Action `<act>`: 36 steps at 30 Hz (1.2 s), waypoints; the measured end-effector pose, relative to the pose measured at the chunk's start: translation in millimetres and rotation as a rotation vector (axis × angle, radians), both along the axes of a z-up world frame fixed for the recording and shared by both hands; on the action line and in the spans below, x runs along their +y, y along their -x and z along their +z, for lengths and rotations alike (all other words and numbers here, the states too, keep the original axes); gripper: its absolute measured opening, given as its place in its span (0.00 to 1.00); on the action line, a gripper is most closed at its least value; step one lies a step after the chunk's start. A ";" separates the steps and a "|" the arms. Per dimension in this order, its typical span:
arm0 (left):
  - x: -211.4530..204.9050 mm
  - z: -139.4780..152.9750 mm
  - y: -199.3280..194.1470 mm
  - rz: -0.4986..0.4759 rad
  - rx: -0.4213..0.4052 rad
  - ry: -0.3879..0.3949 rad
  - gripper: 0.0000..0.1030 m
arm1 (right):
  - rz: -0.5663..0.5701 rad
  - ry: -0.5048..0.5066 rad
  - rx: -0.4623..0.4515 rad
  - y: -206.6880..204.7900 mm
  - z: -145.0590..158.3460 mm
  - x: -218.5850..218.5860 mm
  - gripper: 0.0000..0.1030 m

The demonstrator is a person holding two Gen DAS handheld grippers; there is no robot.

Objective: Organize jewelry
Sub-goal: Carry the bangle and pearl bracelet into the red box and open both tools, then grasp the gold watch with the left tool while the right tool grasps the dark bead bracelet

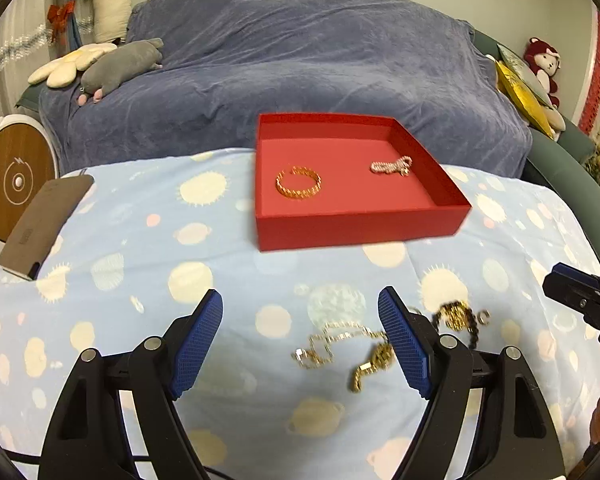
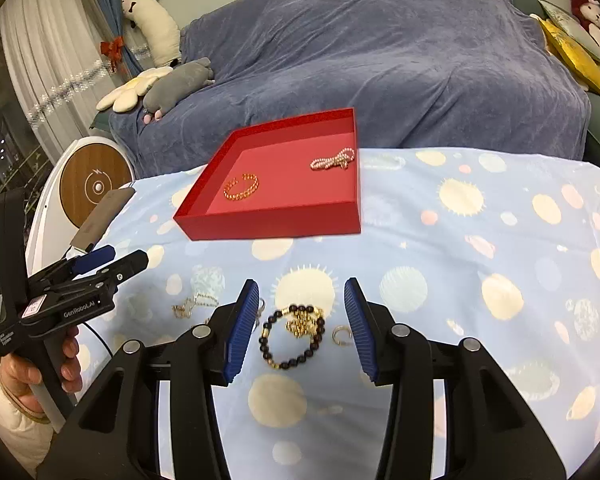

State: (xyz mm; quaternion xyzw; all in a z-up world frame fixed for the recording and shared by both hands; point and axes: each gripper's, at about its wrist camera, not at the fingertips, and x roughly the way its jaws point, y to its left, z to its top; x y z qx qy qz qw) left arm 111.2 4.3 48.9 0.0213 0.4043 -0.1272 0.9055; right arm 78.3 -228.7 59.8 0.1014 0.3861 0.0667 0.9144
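A red tray (image 1: pixel 360 226) (image 2: pixel 276 224) sits on the blue spotted cloth and holds a gold bracelet (image 1: pixel 298 183) (image 2: pixel 241 187) and a pearl piece (image 1: pixel 392 166) (image 2: pixel 334 160). On the cloth in front lie a dark beaded bracelet with gold beads (image 2: pixel 294 336) (image 1: pixel 458 316), a thin gold chain (image 1: pixel 332 344) (image 2: pixel 192 306), a chunky gold chain (image 1: pixel 370 368) and a small ring (image 2: pixel 342 336). My right gripper (image 2: pixel 302 320) is open and straddles the beaded bracelet. My left gripper (image 1: pixel 300 336) is open and empty above the thin chain.
A brown flat case (image 1: pixel 40 224) lies at the cloth's left edge. Behind the table is a sofa under a blue-grey throw (image 1: pixel 300 60) with plush toys (image 1: pixel 120 66). A round white and wood device (image 1: pixel 12 176) stands at left.
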 end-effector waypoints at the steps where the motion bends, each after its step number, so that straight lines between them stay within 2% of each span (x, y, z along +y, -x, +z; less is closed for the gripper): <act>1: -2.4 -5.5 7.1 -0.013 0.011 0.001 0.75 | -0.005 -0.008 0.007 6.5 -3.6 0.1 0.42; 6: -19.9 -35.3 18.8 -0.062 0.066 -0.022 0.75 | -0.012 -0.031 0.059 21.2 -26.8 4.7 0.42; 13: -37.1 -55.8 11.6 -0.096 0.059 -0.048 0.74 | 0.011 0.001 0.104 12.6 -49.1 13.1 0.42; 15: -41.4 -59.0 9.2 -0.110 0.066 -0.044 0.69 | 0.011 0.010 0.107 9.7 -51.1 14.1 0.42; 16: -43.8 -61.4 8.2 -0.123 0.077 -0.041 0.64 | 0.013 0.011 0.108 8.9 -51.1 14.3 0.42; 18: -47.9 -65.4 6.4 -0.141 0.097 -0.034 0.59 | 0.016 0.014 0.107 8.8 -51.4 15.5 0.42; 23: -56.9 -72.4 8.3 -0.173 0.103 -0.044 0.40 | 0.025 0.019 0.112 5.9 -51.6 17.2 0.42; 24: -57.8 -72.4 9.0 -0.181 0.100 -0.046 0.35 | 0.028 0.019 0.115 5.3 -52.1 18.1 0.42; 26: -58.3 -71.9 10.3 -0.195 0.102 -0.040 0.18 | 0.033 0.020 0.119 4.3 -53.2 19.8 0.42; 28: -58.1 -71.1 10.7 -0.205 0.115 -0.018 0.12 | 0.041 0.020 0.124 3.6 -54.7 22.1 0.42; 31: -58.1 -70.0 12.6 -0.209 0.118 -0.010 0.07 | 0.048 0.027 0.129 2.0 -57.1 25.5 0.42; 36: -46.9 -61.4 17.7 -0.194 0.126 0.029 0.07 | 0.055 0.024 0.145 -3.3 -63.6 30.3 0.41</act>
